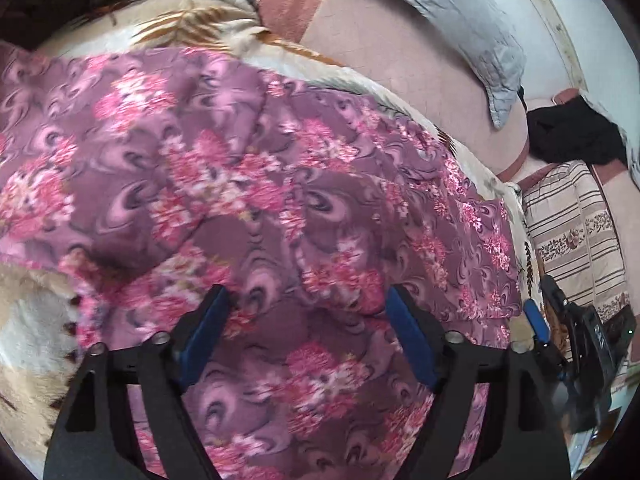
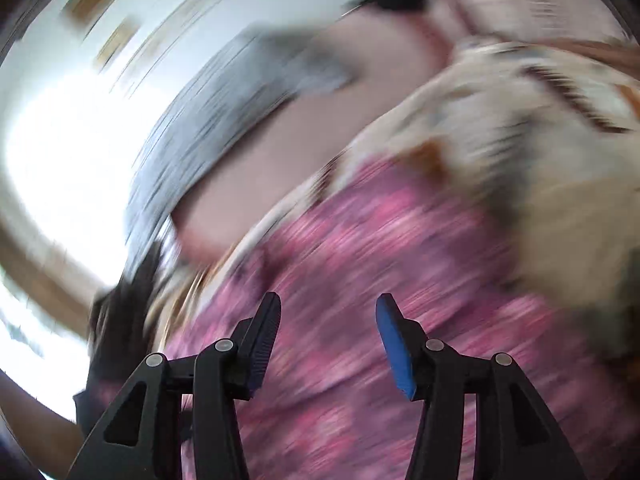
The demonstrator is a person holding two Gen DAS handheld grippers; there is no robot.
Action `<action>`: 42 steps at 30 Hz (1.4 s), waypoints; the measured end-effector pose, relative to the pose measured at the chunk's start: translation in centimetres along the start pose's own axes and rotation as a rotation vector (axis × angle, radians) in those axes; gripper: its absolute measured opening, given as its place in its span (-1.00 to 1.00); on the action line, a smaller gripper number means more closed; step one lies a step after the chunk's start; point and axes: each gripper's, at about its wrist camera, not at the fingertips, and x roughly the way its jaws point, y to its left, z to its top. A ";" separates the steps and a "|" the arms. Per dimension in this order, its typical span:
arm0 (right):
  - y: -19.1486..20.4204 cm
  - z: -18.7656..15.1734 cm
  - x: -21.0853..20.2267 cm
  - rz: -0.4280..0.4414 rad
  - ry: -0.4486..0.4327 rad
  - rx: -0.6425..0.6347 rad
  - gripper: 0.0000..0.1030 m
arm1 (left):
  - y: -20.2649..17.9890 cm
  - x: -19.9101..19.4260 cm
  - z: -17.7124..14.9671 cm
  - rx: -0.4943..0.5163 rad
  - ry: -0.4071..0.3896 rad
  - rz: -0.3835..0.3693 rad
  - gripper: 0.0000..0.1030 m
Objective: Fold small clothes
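A purple garment with pink flowers (image 1: 248,184) lies spread and rumpled on a cream leaf-print blanket (image 1: 192,20). My left gripper (image 1: 306,300) is open just above the garment's near part, holding nothing. The right gripper (image 1: 560,340) shows at the right edge of the left wrist view, beside the garment's right hem. In the right wrist view, which is heavily motion-blurred, my right gripper (image 2: 328,308) is open and empty over the same garment (image 2: 360,280).
A grey pillow (image 1: 460,28) lies on the pink sheet (image 1: 400,64) behind the blanket. A black cloth (image 1: 572,132) and a striped cushion (image 1: 572,232) sit at the right. The white wall is beyond.
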 end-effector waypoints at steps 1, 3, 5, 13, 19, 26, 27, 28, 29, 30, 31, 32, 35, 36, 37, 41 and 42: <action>-1.2 0.7 -0.4 -0.017 -0.021 0.029 0.01 | -0.4 0.3 0.1 -0.002 0.005 -0.001 0.58; -3.8 2.2 -1.2 -0.036 -0.061 0.091 0.01 | -1.4 1.1 0.4 0.001 0.021 0.006 0.58; -5.5 2.8 -1.7 -0.059 -0.087 0.128 0.01 | -2.8 2.0 1.1 0.021 0.033 0.043 0.53; -9.6 4.3 -0.1 -0.039 -0.018 0.308 0.01 | -3.9 -0.9 2.7 -0.013 -0.099 0.168 -0.86; -9.0 3.6 2.1 0.009 0.089 0.290 0.01 | -0.7 -2.4 2.3 -0.114 -0.089 0.231 -0.86; -6.1 2.9 4.1 -0.123 0.138 0.032 -0.90 | -0.4 -1.0 1.4 -0.110 -0.034 0.284 -0.85; -5.5 3.1 3.0 -0.109 0.070 0.017 -0.89 | -0.7 -0.9 1.5 -0.101 -0.036 0.289 -0.84; -5.2 3.4 2.4 -0.107 0.044 0.009 -0.90 | -1.1 -0.6 1.5 -0.084 -0.038 0.303 -0.81; -4.9 3.5 2.2 -0.127 0.034 -0.014 -0.90 | -1.1 -0.3 1.5 -0.068 -0.032 0.324 -0.78; -4.9 3.4 2.8 -0.157 0.057 -0.033 -0.89 | -1.1 0.2 1.3 -0.047 -0.023 0.345 -0.75; -5.5 3.0 3.9 -0.183 0.103 -0.025 -0.89 | -1.5 0.6 1.1 -0.011 -0.025 0.370 -0.73; -6.2 2.7 4.8 -0.202 0.153 0.002 -0.88 | -1.8 0.5 0.7 0.036 -0.032 0.394 -0.72; -7.6 2.9 3.9 -0.184 0.125 0.107 -0.69 | -2.1 -0.7 0.4 0.069 -0.023 0.404 -0.65; -7.0 3.4 3.0 -0.196 0.081 0.085 -0.68 | -1.7 -1.7 0.4 0.035 -0.037 0.376 -0.65; -6.2 3.7 2.0 -0.182 0.022 0.044 -0.66 | -1.3 -2.9 0.4 -0.007 -0.065 0.344 -0.65; -3.5 3.3 1.1 -0.097 -0.042 -0.060 -0.45 | -1.5 -5.3 0.9 -0.056 -0.139 0.261 -0.52; -2.9 2.9 1.7 -0.091 -0.022 -0.076 -0.45 | -1.7 -4.9 1.1 -0.048 -0.133 0.255 -0.43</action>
